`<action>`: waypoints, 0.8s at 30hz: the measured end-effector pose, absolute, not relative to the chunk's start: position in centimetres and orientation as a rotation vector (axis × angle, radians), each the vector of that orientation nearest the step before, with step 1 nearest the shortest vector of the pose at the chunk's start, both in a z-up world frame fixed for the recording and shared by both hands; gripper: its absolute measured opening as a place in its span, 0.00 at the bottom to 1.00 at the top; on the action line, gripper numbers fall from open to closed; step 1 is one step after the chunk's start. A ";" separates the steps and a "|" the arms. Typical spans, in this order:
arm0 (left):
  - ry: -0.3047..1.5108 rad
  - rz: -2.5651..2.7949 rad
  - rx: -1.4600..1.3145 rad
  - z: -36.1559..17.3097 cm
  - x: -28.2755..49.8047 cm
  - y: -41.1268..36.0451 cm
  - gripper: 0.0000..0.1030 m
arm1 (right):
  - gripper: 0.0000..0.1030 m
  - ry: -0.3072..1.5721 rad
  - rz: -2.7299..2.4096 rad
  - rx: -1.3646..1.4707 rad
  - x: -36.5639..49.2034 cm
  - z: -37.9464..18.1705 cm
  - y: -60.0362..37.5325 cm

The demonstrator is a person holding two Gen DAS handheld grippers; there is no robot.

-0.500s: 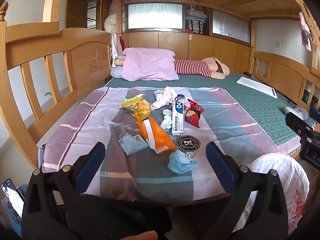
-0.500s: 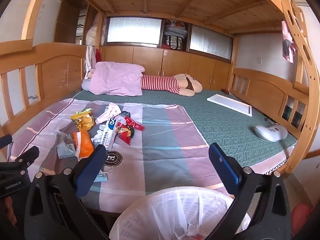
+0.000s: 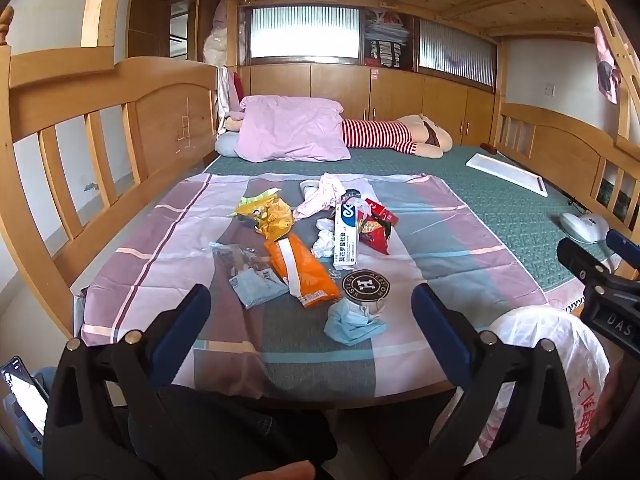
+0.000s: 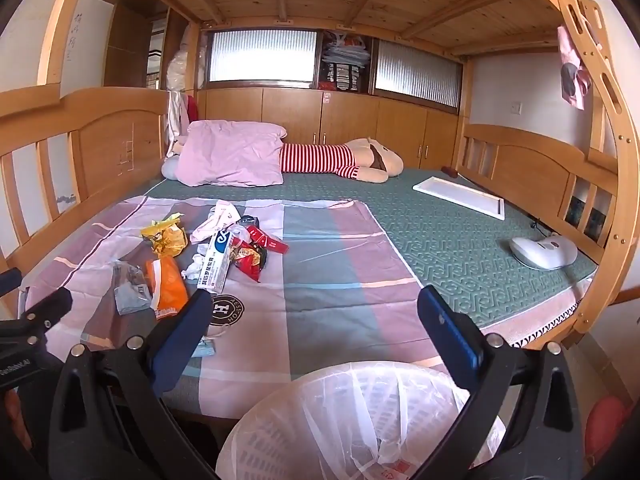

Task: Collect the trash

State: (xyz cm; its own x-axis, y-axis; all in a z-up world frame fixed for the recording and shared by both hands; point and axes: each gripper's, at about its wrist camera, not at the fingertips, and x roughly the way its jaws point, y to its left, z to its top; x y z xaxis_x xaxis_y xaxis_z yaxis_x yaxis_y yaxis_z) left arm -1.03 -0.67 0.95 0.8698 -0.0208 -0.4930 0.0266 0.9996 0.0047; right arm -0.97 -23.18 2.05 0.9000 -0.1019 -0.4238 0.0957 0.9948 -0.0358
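Blue mask (image 3: 352,322) lies between open fingers (image 3: 182,330).

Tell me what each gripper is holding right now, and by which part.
Nothing is held. The left gripper and the right gripper both stand open and empty, short of the trash on the bed; the blue face mask lies untouched.

Daylight pours through the frosted windows (image 3: 304,32) at the far wall, blown out white in the middle. The bed (image 4: 460,240) is evenly lit with soft shadows. Both views bend strongly at the edges, with black corners; the detail is sharp.
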 end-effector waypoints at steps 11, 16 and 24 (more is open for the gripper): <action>0.503 -0.023 0.013 1.1 -1.4 -0.4 0.97 | 0.97 0.442 -0.103 -0.008 -1.0 1.7 -23.3; 0.504 -0.022 0.012 1.2 -1.4 -0.3 0.97 | 0.97 0.445 -0.101 -0.004 -1.0 1.6 -23.3; 0.508 -0.021 0.009 1.1 -1.3 -0.3 0.97 | 0.97 0.451 -0.096 0.001 -1.1 1.4 -23.2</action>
State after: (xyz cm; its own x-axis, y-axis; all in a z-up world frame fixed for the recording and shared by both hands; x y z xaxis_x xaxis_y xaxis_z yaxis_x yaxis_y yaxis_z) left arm -1.35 -0.30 1.09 0.8734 -0.0174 -0.4867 0.0221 0.9997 0.0038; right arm -1.11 -23.24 1.42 0.8954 -0.0922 -0.4355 0.0927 0.9955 -0.0202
